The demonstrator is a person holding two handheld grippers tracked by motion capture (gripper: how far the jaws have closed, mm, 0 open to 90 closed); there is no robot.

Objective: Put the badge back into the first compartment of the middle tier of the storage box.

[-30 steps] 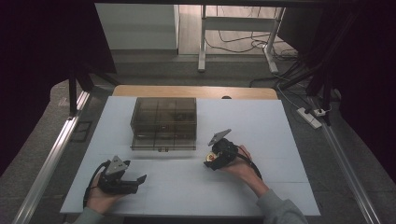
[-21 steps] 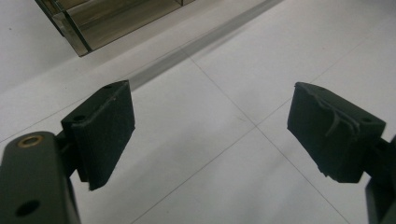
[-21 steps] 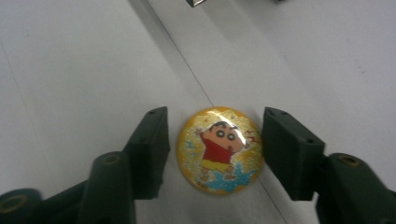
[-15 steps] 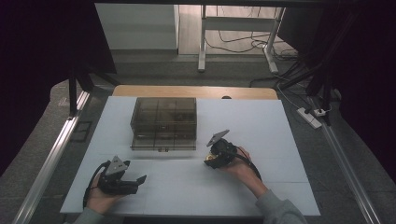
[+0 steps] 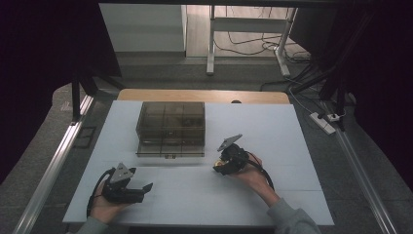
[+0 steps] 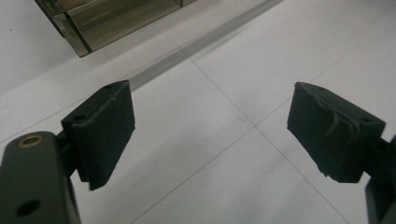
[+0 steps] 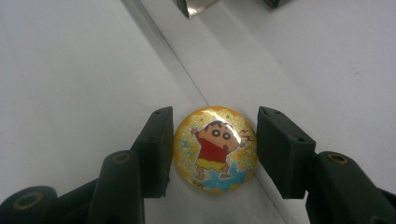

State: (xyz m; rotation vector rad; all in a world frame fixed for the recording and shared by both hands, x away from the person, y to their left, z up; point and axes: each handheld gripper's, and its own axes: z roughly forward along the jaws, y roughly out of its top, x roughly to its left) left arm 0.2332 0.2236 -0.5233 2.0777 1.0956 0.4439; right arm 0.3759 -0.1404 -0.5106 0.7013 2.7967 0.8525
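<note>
Right tongs have closed on cartoon badge; left tongs wide open, empty; compartment box contents unclear.

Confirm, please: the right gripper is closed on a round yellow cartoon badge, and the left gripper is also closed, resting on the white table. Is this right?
Not quite. The left gripper is open: the left gripper view shows its pads wide apart with nothing but the white table between them. The rest stands: the right gripper is closed on the round yellow cartoon badge.
</note>
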